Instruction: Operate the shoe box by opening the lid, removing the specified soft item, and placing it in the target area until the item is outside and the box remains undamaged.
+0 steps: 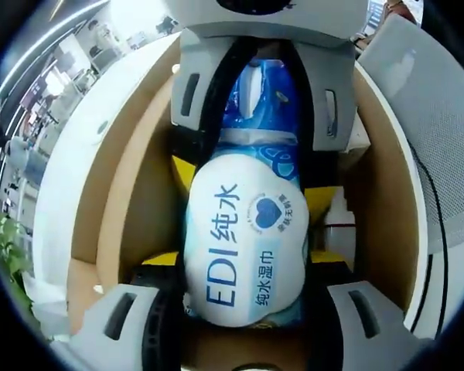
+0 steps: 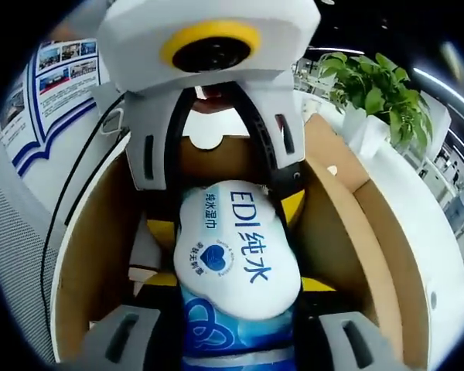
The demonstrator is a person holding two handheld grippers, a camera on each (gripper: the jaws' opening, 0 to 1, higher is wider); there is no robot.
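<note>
A soft pack of wet wipes (image 1: pixel 243 239), white with a blue end and blue print, lies lengthwise inside the open cardboard shoe box (image 1: pixel 139 201). My left gripper (image 1: pixel 243 259) is shut on the pack, its yellow pads (image 1: pixel 161 259) pressed against the white end's sides. From the opposite end my right gripper (image 1: pixel 251 182) is also shut on the pack. In the right gripper view the same pack (image 2: pixel 236 255) sits between the right gripper (image 2: pixel 238 282) at the bottom and the left gripper (image 2: pixel 226 219) at the top, with the brown box walls (image 2: pixel 100 247) on both sides.
The box rests on a white table (image 1: pixel 85 178) (image 2: pixel 425 224). A black cable (image 1: pixel 441 232) (image 2: pixel 69 201) runs beside the box. A potted plant (image 2: pixel 371 85) stands past one corner, and a grey perforated panel (image 1: pixel 441 116) lies on the cable side.
</note>
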